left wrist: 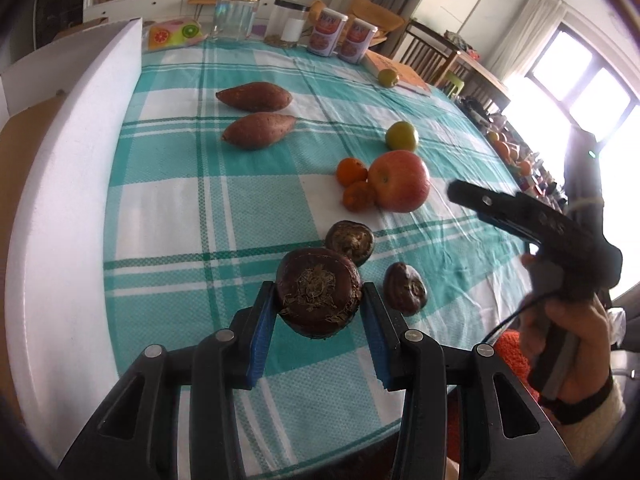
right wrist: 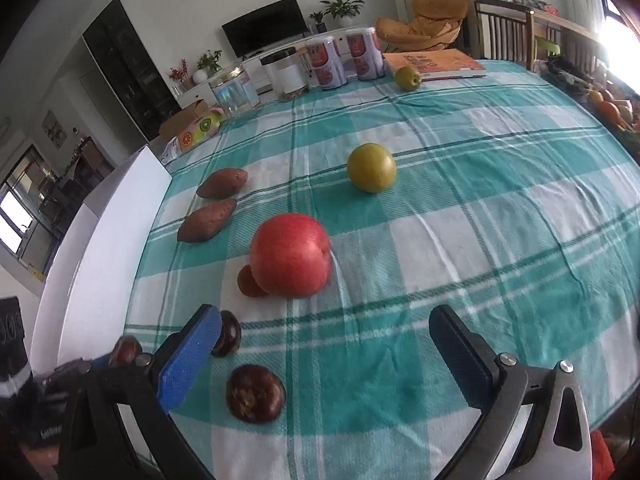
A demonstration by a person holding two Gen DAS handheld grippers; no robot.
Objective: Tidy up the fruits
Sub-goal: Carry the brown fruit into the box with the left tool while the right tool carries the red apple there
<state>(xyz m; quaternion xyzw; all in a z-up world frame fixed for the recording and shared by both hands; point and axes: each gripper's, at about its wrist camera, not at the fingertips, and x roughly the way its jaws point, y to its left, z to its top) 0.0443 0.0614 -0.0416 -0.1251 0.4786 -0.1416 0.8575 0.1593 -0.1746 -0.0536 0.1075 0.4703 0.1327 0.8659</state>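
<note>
Landmark: the red apple (left wrist: 399, 181) on the teal-and-white checked cloth (left wrist: 256, 208) of the desk.
Left tongs (left wrist: 319, 300): closed on a dark brown water chestnut (left wrist: 319, 290), one blue pad pressing each side; the chestnut is held clear of the cloth, nearer the camera than the apple.
Right tongs (right wrist: 324, 354): jaws wide apart, nothing between them, on the near side of the apple (in the left wrist view only their dark body and the hand (left wrist: 568, 344) gripping it show).
Loose chestnuts: two on the cloth (left wrist: 350, 241) (left wrist: 405, 289), between the apple and the left tongs.
Oranges: two small ones (left wrist: 351, 171) (left wrist: 359, 196) touching the apple's left side; from the right wrist view the apple hides all but an edge of one.
Green fruit: one (left wrist: 401, 136) just beyond the apple, another (left wrist: 388, 77) far beyond it, beside a book (left wrist: 400, 70).
Sweet potatoes: two (left wrist: 255, 96) (left wrist: 259, 130) side by side, far left of the apple.
Hard to make out: the jars and tins (left wrist: 326, 32) along the far edge, labels unreadable; things at the window side are washed out by glare.
</note>
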